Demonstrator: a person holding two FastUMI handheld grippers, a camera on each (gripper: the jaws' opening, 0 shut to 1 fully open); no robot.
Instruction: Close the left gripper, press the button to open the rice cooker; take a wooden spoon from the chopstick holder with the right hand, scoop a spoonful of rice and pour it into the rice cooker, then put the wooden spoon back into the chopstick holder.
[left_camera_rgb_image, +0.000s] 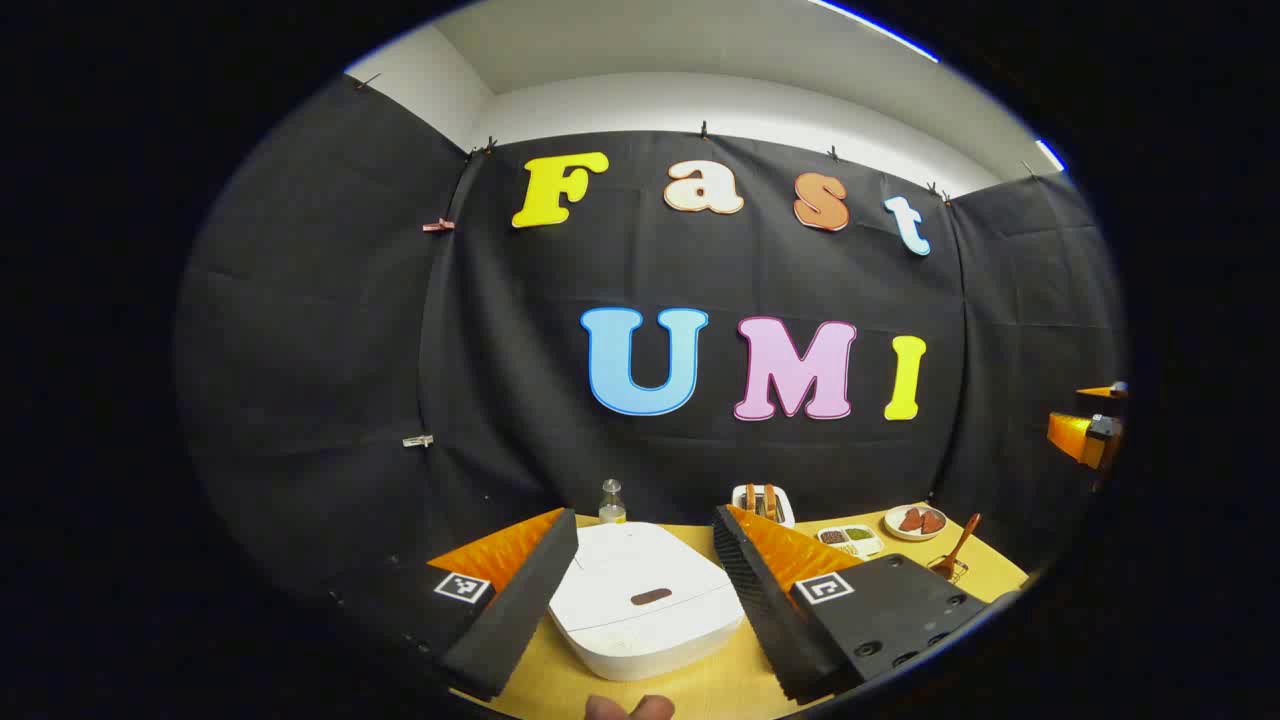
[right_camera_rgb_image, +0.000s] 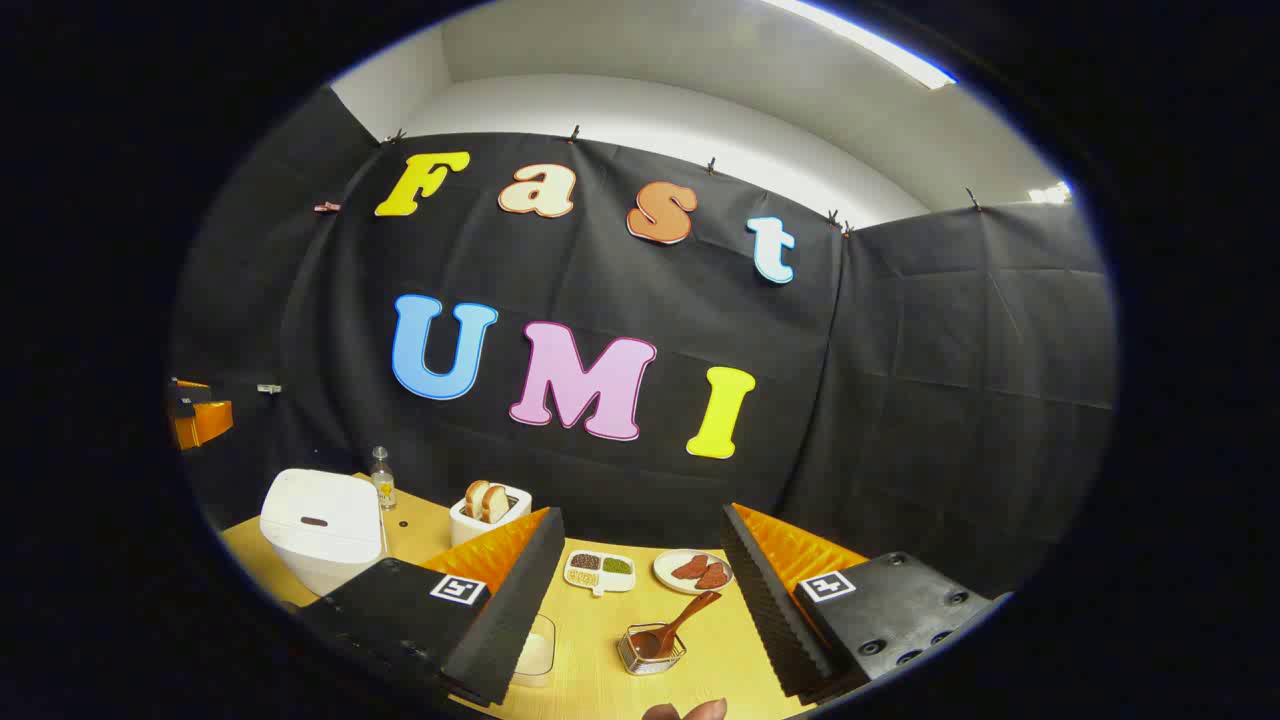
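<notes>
Left gripper view had left gripper (left_camera_rgb_image: 645, 600) fingers apart over closed rice cooker (left_camera_rgb_image: 645, 600); right gripper (right_camera_rgb_image: 640, 600) fingers apart above wooden spoon (right_camera_rgb_image: 680, 622).

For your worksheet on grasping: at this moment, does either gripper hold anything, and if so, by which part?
Nothing is held. The left gripper and right gripper are both open with nothing between their fingers; the wooden spoon sits in the chopstick holder.

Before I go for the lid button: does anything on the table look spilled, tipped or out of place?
Nothing stands out. The rice cooker sits closed, the wooden spoon leans in the chopstick holder, and the table shows no spills. Both grippers are open.
</notes>
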